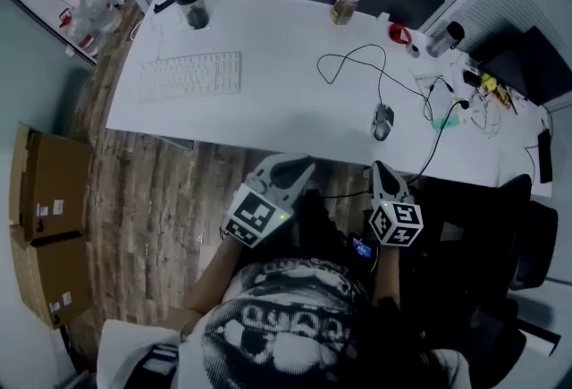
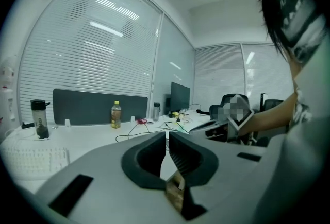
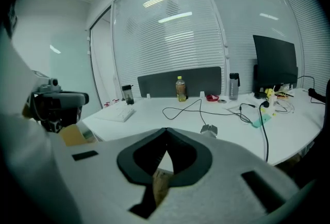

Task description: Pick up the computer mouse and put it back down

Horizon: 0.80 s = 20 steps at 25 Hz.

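A grey wired computer mouse (image 1: 382, 121) lies on the white desk (image 1: 268, 110) near its front edge, with its black cable looping back across the top. In the right gripper view the mouse (image 3: 209, 129) sits just right of the jaw tips and some way ahead. Short of the desk's edge, my right gripper (image 1: 385, 172) is shut with nothing in it, its tips (image 3: 166, 133) meeting. My left gripper (image 1: 290, 169) hangs to its left, also off the desk. Its jaws (image 2: 167, 135) stand together with only a thin slit between them, and they hold nothing.
A white keyboard (image 1: 190, 74) lies at the desk's left, with a dark tumbler (image 1: 193, 4) behind it. A drink bottle (image 1: 346, 2) stands at the back. A red object (image 1: 399, 33), a flask (image 1: 443, 38) and cables crowd the right. Cardboard boxes (image 1: 45, 217) stand on the floor at left.
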### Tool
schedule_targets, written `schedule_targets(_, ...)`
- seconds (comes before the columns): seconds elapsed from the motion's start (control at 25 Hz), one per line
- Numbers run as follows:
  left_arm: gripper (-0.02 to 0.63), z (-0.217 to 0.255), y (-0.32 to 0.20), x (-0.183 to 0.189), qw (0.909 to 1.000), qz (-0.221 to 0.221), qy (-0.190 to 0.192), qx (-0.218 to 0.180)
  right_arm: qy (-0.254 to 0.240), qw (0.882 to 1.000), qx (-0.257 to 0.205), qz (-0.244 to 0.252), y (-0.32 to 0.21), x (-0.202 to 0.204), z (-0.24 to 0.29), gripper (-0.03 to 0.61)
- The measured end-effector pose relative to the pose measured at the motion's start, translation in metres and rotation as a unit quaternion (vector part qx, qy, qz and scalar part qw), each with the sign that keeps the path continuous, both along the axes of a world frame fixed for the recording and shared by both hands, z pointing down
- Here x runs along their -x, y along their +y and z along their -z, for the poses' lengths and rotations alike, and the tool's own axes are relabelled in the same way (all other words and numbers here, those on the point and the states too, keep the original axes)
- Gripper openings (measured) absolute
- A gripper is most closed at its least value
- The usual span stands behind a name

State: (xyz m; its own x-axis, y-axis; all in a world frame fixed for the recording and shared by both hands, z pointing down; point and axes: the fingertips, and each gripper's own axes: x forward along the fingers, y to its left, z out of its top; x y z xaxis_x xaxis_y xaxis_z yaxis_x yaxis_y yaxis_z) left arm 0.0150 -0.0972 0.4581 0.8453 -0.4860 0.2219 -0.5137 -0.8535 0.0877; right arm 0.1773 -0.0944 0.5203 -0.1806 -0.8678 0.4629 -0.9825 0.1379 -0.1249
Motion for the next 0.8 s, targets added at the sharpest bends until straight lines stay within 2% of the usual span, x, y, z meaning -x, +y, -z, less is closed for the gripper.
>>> schedule_targets(0.12, 0.017, 0.001, -0.011, -0.001, 0.9997, 0.024, -0.004, 0.005, -0.004, 1.0, 0.003, -0.008, -0.025, -0.023, -0.008, -0.006)
schedule_targets(0.36, 0.017, -0.001, -0.039, -0.027, 0.9989, 0.042, -0.02, 0.002, -0.011, 0.999, 0.03, -0.042, -0.081, -0.074, -0.052, -0.003)
schedule_targets(0.4, 0.017, -0.002, -0.044, -0.032, 0.9988, 0.045, -0.022, 0.003, -0.01, 0.998, 0.039, -0.041, -0.089, -0.079, -0.062, 0.03)
schedule_targets(0.48, 0.017, -0.003, -0.052, -0.045, 0.9986, 0.046, -0.027, 0.003, -0.011, 0.997, 0.061, -0.04, -0.106, -0.088, -0.082, 0.151)
schedule_targets(0.64, 0.017, -0.005, -0.065, -0.068, 0.9979, 0.049, -0.042, 0.004, -0.034, 0.992, 0.096, -0.071, -0.136, -0.107, -0.119, 0.3)
schedule_targets(0.8, 0.017, -0.006, -0.079, -0.081, 0.996, 0.071, -0.054, 0.008, -0.045, 0.986, 0.135, -0.084, -0.155, -0.119, -0.152, 0.352)
